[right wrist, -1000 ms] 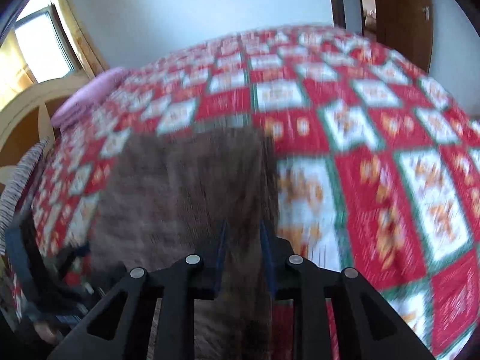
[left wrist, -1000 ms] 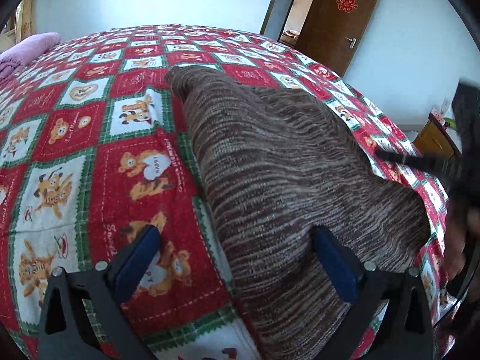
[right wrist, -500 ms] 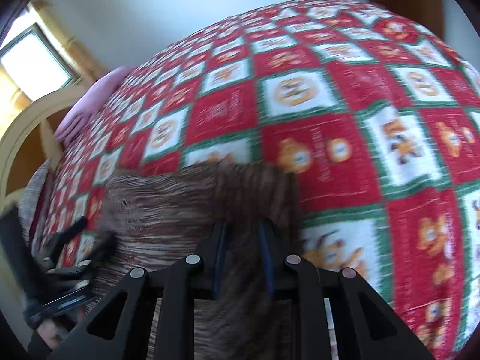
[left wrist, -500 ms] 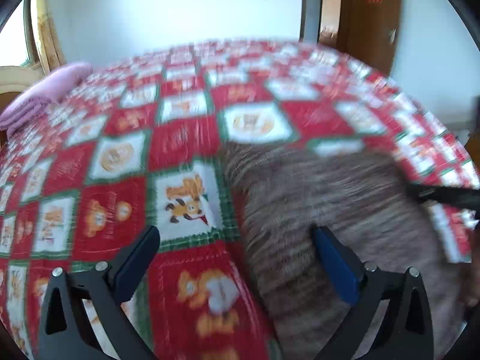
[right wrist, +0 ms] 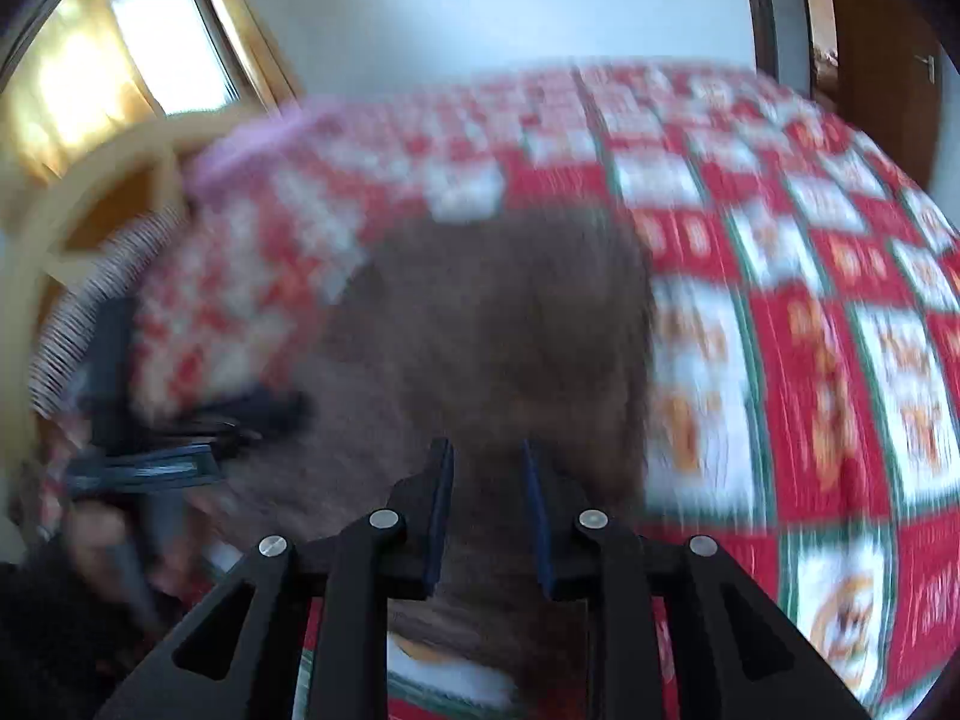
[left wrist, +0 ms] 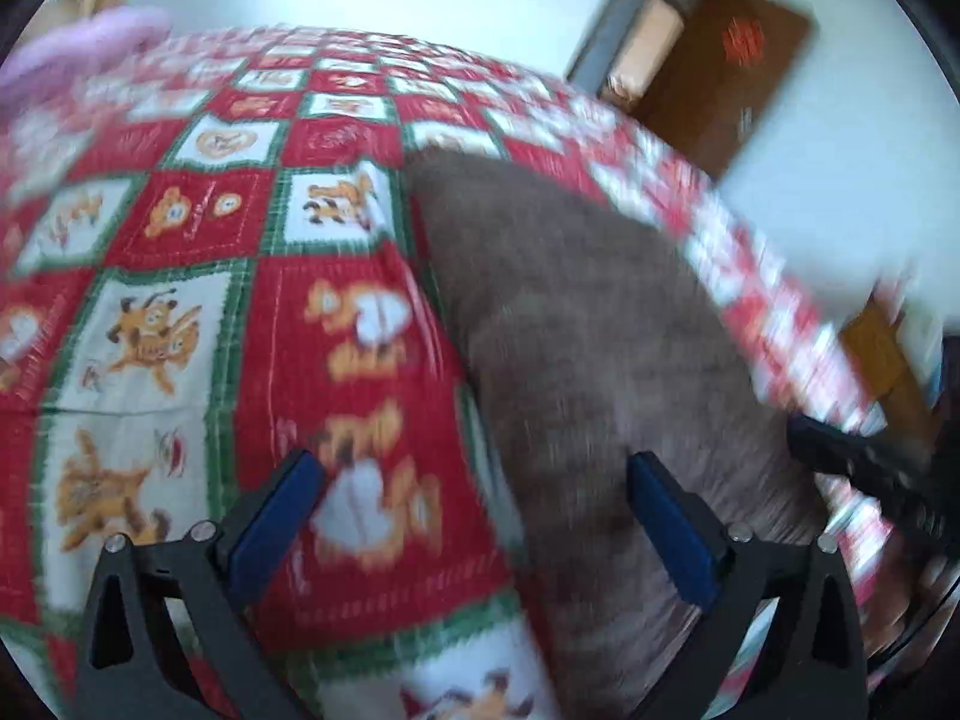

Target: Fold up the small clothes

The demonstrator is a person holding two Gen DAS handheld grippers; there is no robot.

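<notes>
A brown striped knit garment lies spread on the red and white bear-print bedspread. My left gripper is open above its near left edge; the right pad is over the cloth, the left pad over the bedspread. In the right wrist view the garment runs forward from my right gripper, whose jaws are nearly closed on a fold of it. Both views are motion-blurred. The left gripper shows at the left of the right wrist view, and the right gripper at the right edge of the left wrist view.
A pink pillow lies at the far head of the bed. A brown door and an open doorway stand behind the bed. A wooden nightstand is at the right. A window and a curved headboard are at the left.
Both cameras swing and blur. The right gripper stays closed on the brown garment and shifts it. The left gripper stays open and moves over the garment's near edge.
</notes>
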